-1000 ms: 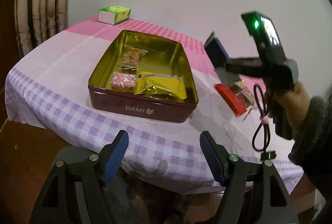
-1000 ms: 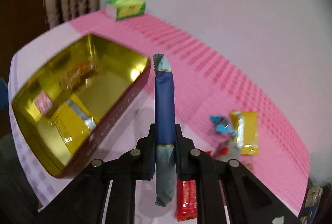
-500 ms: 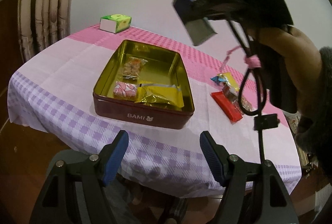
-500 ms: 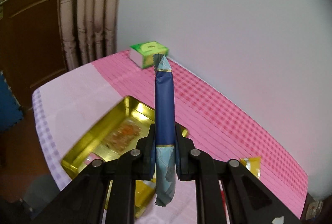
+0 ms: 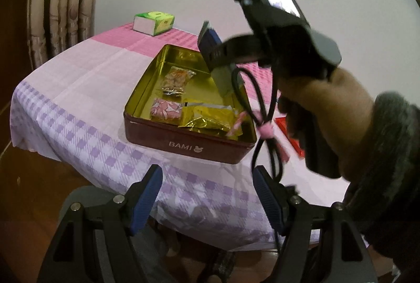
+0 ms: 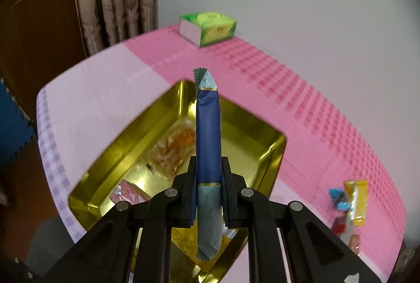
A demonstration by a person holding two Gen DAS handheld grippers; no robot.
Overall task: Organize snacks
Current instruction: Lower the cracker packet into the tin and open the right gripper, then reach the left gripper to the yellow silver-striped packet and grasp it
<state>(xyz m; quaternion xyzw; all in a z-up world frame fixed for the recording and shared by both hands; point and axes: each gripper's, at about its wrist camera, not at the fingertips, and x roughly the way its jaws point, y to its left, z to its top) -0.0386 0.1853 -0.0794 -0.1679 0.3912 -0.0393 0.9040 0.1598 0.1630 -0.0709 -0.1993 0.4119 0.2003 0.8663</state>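
Blue snack stick (image 6: 208, 141) clamped upright between right gripper (image 6: 208, 197) jaws (left gripper (image 5: 207, 193) gapes).

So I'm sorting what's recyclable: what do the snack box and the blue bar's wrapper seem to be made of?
The box looks like tin-plated metal: its gold inside is glossy and mirrors light, with a thin rolled rim and a painted maroon outside. The wrapper, clamped in the right gripper, looks like thin matte plastic film, perhaps foil-lined: it creases, and its ends are crimped and serrated.

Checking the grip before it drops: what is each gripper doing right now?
Left gripper: open, empty.
Right gripper: shut on the blue snack bar, over the tin.
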